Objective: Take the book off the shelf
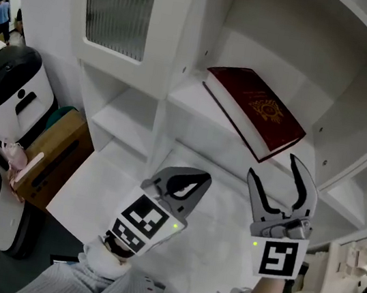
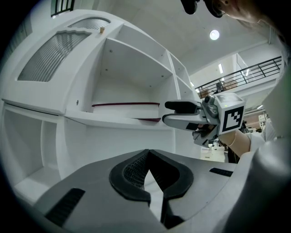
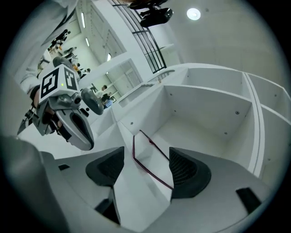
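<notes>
A dark red book (image 1: 254, 112) with a gold emblem lies flat on a white shelf (image 1: 195, 96), its near corner jutting over the shelf's edge. My right gripper (image 1: 273, 167) is open just in front of that corner; its pads press on nothing. In the right gripper view the book's (image 3: 150, 159) edge lines up between the spread jaws of the right gripper (image 3: 146, 166). My left gripper (image 1: 201, 175) is shut and empty, lower and to the left of the book. In the left gripper view the book (image 2: 125, 105) shows as a thin red line, with the right gripper (image 2: 167, 113) beside it.
The shelf belongs to a white cabinet with a ribbed glass door (image 1: 119, 5) at upper left and open compartments below and to the right. A white ledge (image 1: 114, 193) lies under the grippers. A white machine (image 1: 5, 93) and a brown box (image 1: 58, 150) stand at far left.
</notes>
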Tool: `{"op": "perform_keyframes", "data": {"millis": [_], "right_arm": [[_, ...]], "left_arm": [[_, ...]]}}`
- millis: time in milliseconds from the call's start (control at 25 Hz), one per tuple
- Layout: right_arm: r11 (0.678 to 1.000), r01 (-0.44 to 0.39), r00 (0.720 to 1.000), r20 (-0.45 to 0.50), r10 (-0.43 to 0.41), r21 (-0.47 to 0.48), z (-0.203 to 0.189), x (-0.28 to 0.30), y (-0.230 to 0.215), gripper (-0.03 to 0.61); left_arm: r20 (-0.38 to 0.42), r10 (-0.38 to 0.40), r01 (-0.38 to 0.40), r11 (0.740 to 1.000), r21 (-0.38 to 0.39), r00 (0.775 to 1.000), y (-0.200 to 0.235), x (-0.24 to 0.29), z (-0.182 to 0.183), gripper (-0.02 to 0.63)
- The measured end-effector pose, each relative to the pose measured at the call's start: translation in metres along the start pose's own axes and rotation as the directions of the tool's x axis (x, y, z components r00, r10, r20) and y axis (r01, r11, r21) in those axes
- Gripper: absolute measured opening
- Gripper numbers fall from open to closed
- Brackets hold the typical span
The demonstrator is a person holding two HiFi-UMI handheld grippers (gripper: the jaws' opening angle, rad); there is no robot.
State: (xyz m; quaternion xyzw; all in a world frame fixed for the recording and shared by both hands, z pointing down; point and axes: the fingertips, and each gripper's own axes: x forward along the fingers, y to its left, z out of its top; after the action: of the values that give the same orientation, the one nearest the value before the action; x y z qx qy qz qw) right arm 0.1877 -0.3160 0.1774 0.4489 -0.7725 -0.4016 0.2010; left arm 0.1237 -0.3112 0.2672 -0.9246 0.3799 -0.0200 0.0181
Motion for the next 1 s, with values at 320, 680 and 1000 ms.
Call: {"op": "perform_keyframes", "data": {"millis": [320,680,1000], "right_arm": [[0.982,-0.026,0.997,-0.082,0.01,-0.189,-0.015,0.014,-0.002,0.275],[0.944,-0.056,0.998,-0.045,0.044,-0.325,-0.013,0.03,-0.004,0.275],[0.916,-0.097,0.995,-0.027,0.094,-0.39,-0.014,0.046,0.003,0.275]], "left_arm": [[-0.003,0.004,-0.004,1.0,-0.013,1.0,0.009,0.001,-0.004,0.011],[-0.007,-0.004,0.004,1.0,-0.03,1.0,0.016,0.004,-0.008,0.011],[-0.013,-0.014,0.013,0.999,-0.043,1.0,0.019,0.009,-0.012,0.009]]}}
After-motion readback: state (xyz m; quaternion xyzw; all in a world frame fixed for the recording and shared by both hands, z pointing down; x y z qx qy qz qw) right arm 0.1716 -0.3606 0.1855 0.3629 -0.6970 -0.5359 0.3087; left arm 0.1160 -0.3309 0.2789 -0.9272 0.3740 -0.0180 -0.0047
